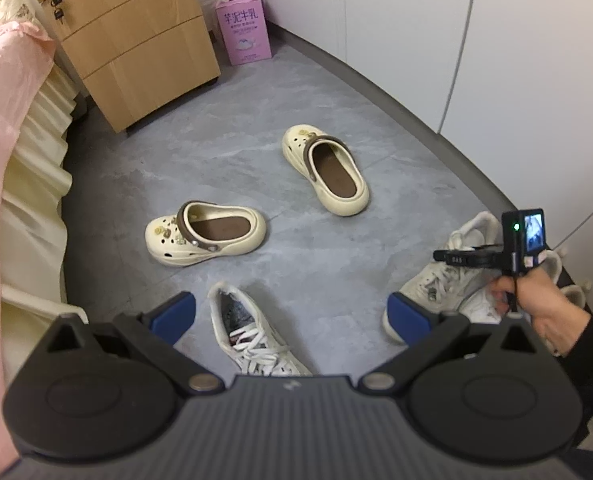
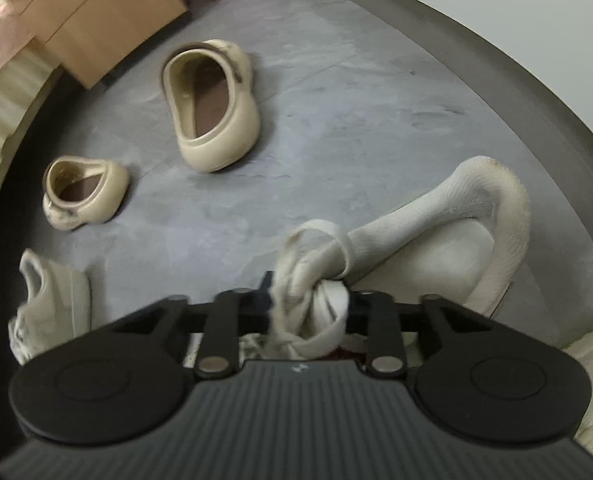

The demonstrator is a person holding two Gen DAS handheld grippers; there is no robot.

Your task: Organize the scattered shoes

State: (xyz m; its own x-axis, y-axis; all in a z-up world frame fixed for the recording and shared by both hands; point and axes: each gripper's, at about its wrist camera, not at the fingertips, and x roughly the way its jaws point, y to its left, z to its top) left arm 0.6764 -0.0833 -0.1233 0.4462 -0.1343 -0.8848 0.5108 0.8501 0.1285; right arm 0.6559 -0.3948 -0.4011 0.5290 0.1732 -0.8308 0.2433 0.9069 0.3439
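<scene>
The left gripper hangs above the grey floor with its blue pads spread wide and nothing between them; a white sneaker lies just below it on the near side, laces toward the camera. Farther out sit two cream clogs with brown insoles, well apart: the left clog lies sideways with its charms to the left, and the far clog points away toward the wall. On the right, the right gripper has its fingers drawn close together around the knotted laces of a second white sneaker, whose heel collar stands up beyond the fingers; the pads themselves are hidden behind the knot, so the pinch looks firm but cannot be fully confirmed. In the left wrist view a person's hand in a dark sleeve holds that gripper over a cluster of white sneakers by the right wall. A wooden drawer cabinet and a pink carton stand at the far left, beside a bed with pink cover.
</scene>
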